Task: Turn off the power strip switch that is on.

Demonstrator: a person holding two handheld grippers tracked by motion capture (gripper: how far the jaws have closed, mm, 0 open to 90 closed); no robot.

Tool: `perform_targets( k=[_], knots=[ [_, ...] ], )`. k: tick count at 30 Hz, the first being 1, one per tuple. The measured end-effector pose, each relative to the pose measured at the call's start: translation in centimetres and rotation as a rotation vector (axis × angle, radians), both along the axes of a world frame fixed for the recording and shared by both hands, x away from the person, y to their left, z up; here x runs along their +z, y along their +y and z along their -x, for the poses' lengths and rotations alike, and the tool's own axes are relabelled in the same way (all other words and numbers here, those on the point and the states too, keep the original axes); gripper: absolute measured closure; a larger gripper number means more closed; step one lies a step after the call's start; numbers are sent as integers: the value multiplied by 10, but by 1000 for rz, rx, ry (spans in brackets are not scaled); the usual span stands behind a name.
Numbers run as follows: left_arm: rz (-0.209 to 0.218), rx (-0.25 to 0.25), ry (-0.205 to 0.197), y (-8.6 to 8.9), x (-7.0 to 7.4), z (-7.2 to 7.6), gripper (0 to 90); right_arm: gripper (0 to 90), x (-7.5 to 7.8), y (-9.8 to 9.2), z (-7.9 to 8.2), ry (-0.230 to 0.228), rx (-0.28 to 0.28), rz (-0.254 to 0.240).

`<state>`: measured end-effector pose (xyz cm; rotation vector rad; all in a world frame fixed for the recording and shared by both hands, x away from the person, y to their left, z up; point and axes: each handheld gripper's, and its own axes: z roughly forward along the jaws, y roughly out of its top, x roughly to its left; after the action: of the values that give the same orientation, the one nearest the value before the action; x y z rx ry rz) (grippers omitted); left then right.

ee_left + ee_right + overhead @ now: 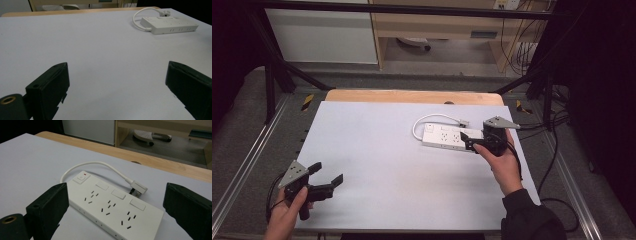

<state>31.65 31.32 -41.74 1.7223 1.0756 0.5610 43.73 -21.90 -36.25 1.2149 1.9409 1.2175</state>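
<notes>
Lying between open right tongs (113,207): power strip (112,207).

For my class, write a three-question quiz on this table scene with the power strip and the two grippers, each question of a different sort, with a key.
1. True or false: the right gripper is shut on the power strip.
2. Multiple choice: the plug at the end of the white cable lies
A) in one of the strip's sockets
B) loose on the table beside the strip
C) in the left gripper
3. Fill in: the strip's switch sits at the end where the ____ leaves it.

Key: 1 false, its jaws stand open around the strip's near end; 2 B; 3 cable.
</notes>
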Motion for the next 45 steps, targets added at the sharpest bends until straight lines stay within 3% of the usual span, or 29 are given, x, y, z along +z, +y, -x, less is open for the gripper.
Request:
perform_targets(
  k=[6,28,40,45],
  knots=[
    [-2,-4,2,-1,0,0,52,62,4,0,-10,10,-8,-19],
    [-2,-5,3,-1,0,0,51,80,12,4,-44,-1,-67,7],
    [1,-6,0,-1,0,0,52,151,8,8,-58,2,-90,19],
    [1,-7,0,-1,0,0,52,257,6,8,-60,6,-86,25]
  ],
)
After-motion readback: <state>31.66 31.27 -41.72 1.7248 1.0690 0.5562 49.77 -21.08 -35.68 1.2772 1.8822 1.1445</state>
